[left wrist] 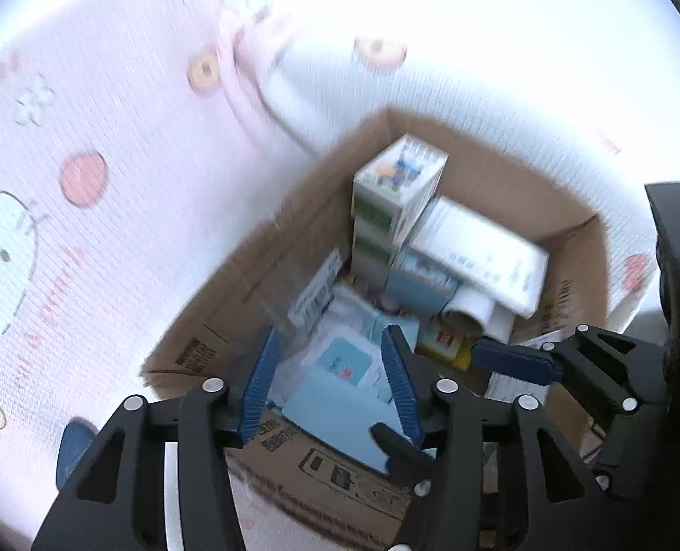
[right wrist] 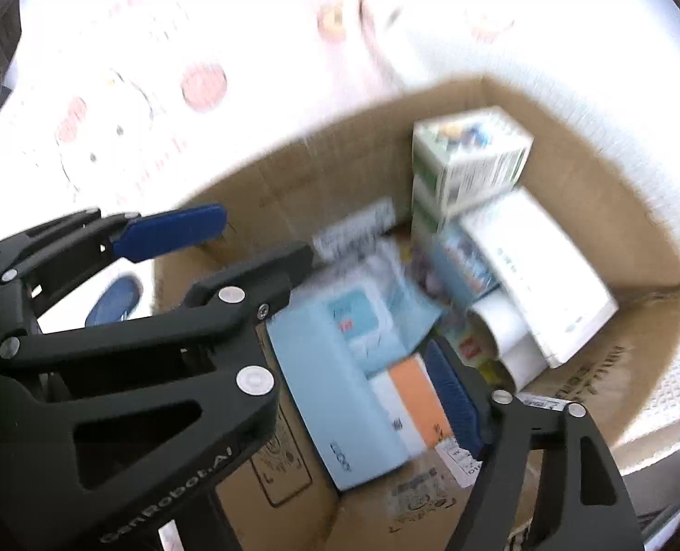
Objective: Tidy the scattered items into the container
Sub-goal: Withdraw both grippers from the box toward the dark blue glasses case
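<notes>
A brown cardboard box (left wrist: 229,303) sits on a pink cartoon-print sheet and holds several items: stacked white-green cartons (left wrist: 395,193), a white flat box (left wrist: 482,252), a paper roll (left wrist: 473,314), and a light blue box (left wrist: 335,413). My left gripper (left wrist: 331,381) is open above the box, its blue pads either side of the light blue box; whether they touch it is unclear. In the right wrist view the box (right wrist: 606,211) shows the same cartons (right wrist: 473,156), the light blue box (right wrist: 326,381) and an orange-white packet (right wrist: 413,399). My right gripper (right wrist: 367,344) is open over the box.
The pink sheet (left wrist: 110,137) surrounds the box on the left and far sides. A blue object (left wrist: 71,452) lies on the sheet outside the box's near-left corner, also in the right wrist view (right wrist: 115,300). The right gripper's body (left wrist: 615,376) hangs beside my left one.
</notes>
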